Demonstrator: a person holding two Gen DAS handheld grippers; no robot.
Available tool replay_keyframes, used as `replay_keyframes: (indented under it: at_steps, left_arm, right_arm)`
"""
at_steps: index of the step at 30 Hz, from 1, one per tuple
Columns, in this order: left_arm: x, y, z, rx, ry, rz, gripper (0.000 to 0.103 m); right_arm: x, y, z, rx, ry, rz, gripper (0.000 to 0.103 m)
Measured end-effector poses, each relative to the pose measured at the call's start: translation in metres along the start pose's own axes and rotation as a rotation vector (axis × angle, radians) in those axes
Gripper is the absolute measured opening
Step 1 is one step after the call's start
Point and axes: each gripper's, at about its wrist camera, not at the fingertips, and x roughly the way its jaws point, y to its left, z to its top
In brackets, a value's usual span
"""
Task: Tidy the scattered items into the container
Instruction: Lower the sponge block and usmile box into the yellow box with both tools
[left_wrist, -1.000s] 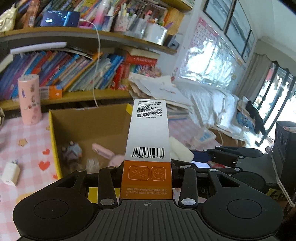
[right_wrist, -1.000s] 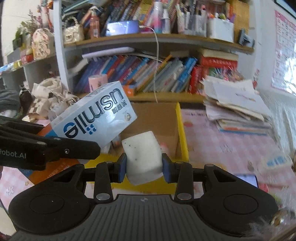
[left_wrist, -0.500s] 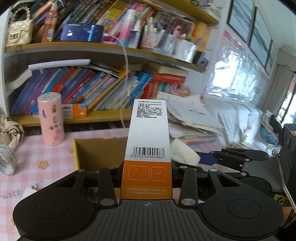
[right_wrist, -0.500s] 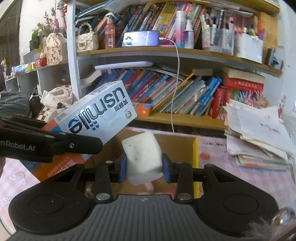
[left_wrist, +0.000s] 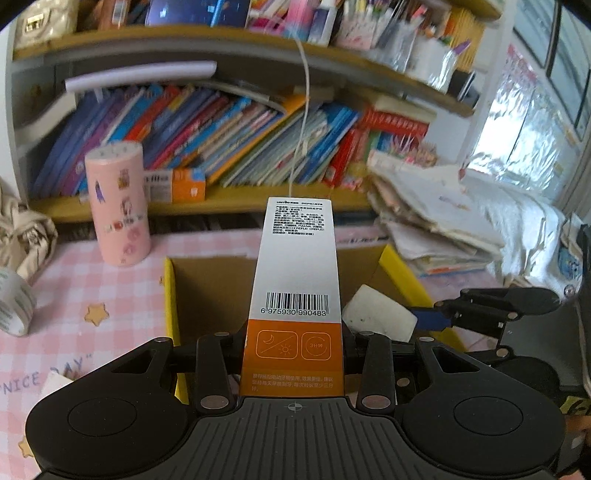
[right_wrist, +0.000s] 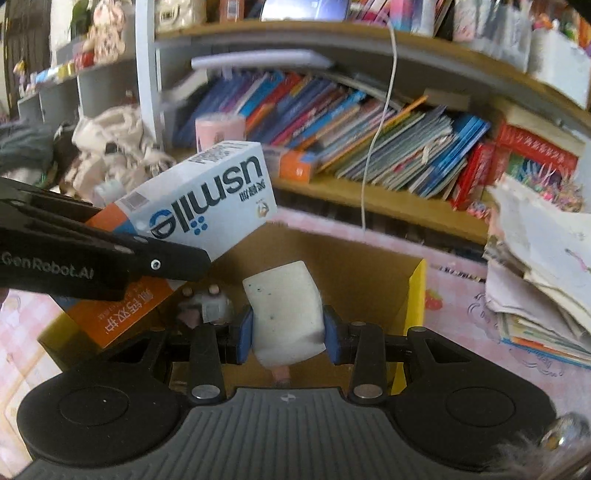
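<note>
My left gripper (left_wrist: 294, 349) is shut on a long white and orange toothpaste box (left_wrist: 295, 280), which sticks out over the open cardboard box (left_wrist: 212, 280) with yellow flaps. The same toothpaste box (right_wrist: 207, 199) shows at left in the right wrist view, with the left gripper's black finger across it. My right gripper (right_wrist: 288, 334) is shut on a white sponge block (right_wrist: 286, 310), held over the cardboard box (right_wrist: 369, 273). Inside the cardboard box lies a small grey and pink toy (right_wrist: 207, 306). The sponge block (left_wrist: 378, 312) also shows at right in the left wrist view.
A pink cylinder (left_wrist: 118, 203) stands behind the box on the pink checked tablecloth (left_wrist: 103, 288). A roll of tape (left_wrist: 13, 302) lies at far left. A bookshelf (left_wrist: 221, 147) is at the back, and a stack of papers (right_wrist: 539, 273) rises right of the box.
Both grippers have moved with their loads, and the views have tilted down. The cardboard box now sits more centred under the toothpaste box and the sponge block.
</note>
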Motion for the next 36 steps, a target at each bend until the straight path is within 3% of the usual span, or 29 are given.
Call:
replay_keyframes:
  at_steps: [8,17,36]
  left_arm:
    - [0.031,0.01,-0.01,-0.019,0.096,0.031,0.038]
    - [0.043,-0.001,-0.012,0.077,0.143,0.046,0.039]
    - [0.06,-0.008,-0.018,0.126,0.252,0.062,0.039]
  right_arm:
    - [0.027,-0.007,-0.006,-0.042,0.101,0.036,0.036]
    - [0.042,-0.002,-0.008,-0.123,0.208,0.095,0.036]
    - [0.049,0.008,-0.008,-0.235,0.272,0.115,0.037]
